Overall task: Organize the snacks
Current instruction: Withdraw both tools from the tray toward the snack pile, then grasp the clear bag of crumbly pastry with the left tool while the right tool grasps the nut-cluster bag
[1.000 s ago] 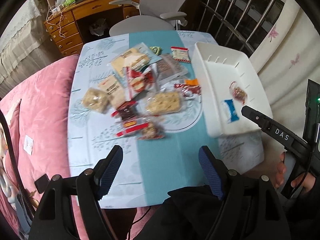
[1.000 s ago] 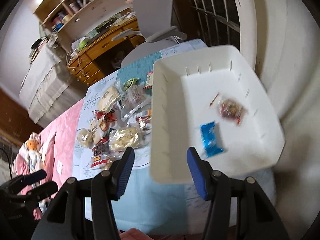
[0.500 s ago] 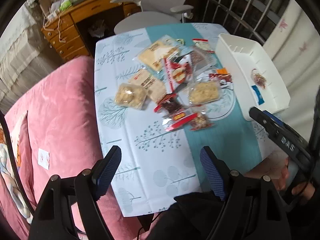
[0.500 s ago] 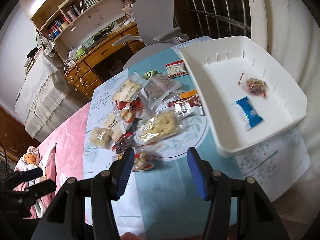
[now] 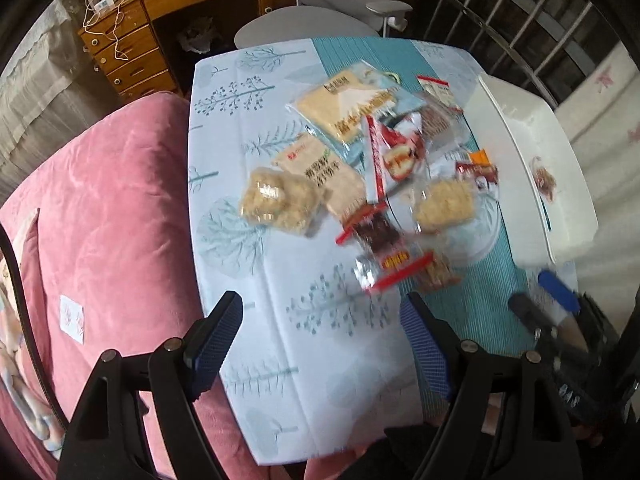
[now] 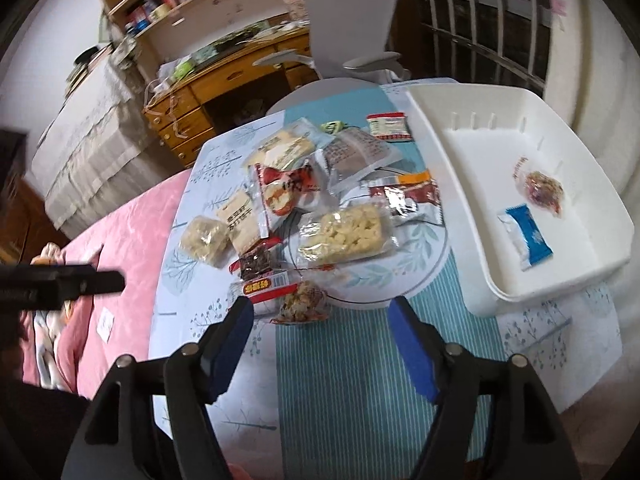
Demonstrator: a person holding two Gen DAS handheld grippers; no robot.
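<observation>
Since a second ago both views have slid away from the white tray (image 6: pixel 460 184) and toward the heap of snack packets (image 6: pixel 320 208) on the tablecloth (image 6: pixel 340 380); the tray, once filling the right wrist view, now sits off to the right, with a blue packet (image 6: pixel 528 236) and a red-speckled packet (image 6: pixel 540 192) lying in it. The right gripper (image 6: pixel 320 312) has just been opening its jaws, which stand spread with nothing between them, the nearest small packet (image 6: pixel 304 304) lying on the cloth beyond the tips. The left gripper (image 5: pixel 320 312) is likewise spread and empty over bare cloth, the heap lying ahead of it. Both point steeply down at the table.
</observation>
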